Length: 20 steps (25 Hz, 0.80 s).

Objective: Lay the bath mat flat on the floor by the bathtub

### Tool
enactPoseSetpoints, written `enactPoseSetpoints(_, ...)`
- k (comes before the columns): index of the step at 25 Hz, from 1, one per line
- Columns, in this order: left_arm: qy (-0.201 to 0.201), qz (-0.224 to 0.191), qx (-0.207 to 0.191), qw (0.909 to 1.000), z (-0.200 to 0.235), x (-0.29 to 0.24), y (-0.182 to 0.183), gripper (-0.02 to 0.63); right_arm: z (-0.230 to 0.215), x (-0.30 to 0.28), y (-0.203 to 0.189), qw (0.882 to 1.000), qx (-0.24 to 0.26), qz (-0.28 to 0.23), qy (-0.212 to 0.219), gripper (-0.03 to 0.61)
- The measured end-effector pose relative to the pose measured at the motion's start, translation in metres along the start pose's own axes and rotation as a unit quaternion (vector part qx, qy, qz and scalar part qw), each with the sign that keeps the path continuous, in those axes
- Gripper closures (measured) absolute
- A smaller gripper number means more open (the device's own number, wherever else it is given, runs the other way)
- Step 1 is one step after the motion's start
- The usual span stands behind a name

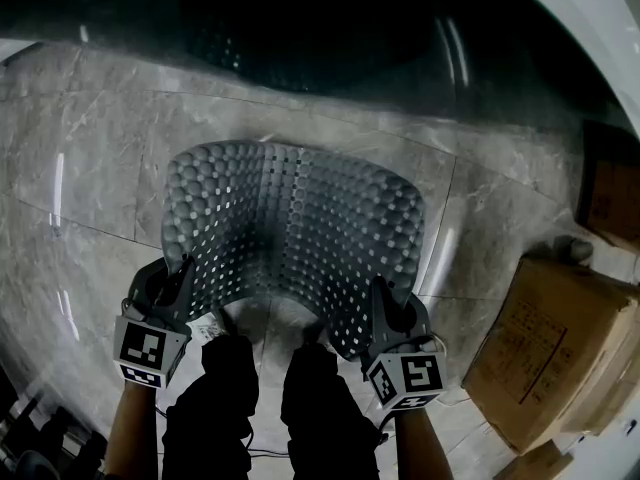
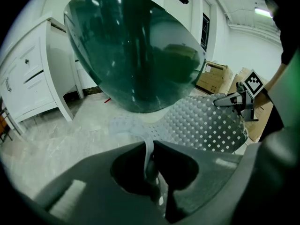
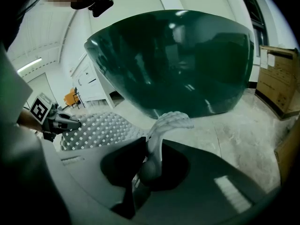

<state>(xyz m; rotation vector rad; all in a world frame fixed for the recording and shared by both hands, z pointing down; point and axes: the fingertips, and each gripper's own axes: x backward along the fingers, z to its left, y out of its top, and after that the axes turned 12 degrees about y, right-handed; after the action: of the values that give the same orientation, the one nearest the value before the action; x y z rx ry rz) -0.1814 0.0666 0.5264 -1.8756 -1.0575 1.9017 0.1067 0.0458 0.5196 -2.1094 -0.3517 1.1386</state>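
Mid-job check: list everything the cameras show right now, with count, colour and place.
bath mat: one, grey with holes, bowed over the floor in front of the tub
bathtub: one, dark green, beyond the mat
floor: grey marbled tiles, under everything
cardboard boxes: at least two, brown, on the floor at the right
cabinet: one, white, left of the tub
legs: two, dark trousers, bottom of the head view
left gripper: one, dark, shut on the mat's near left corner
right gripper: one, dark, shut on the mat's near right corner
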Motion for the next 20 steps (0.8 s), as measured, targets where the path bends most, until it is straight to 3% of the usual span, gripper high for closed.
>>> enactPoseSetpoints(14,0.016,-0.009,-0.018,0.9997,0.013,-0.037,-0.031,0.598,-0.031,-0.024,-0.03,1.0,0.028,0.004,-0.013,0.529)
enactPoseSetpoints(20,0.026,-0.007,-0.013,0.9995,0.024,-0.047,-0.048,0.6,-0.05,-0.027,-0.047,0.999,0.017,0.006,-0.028,0.529)
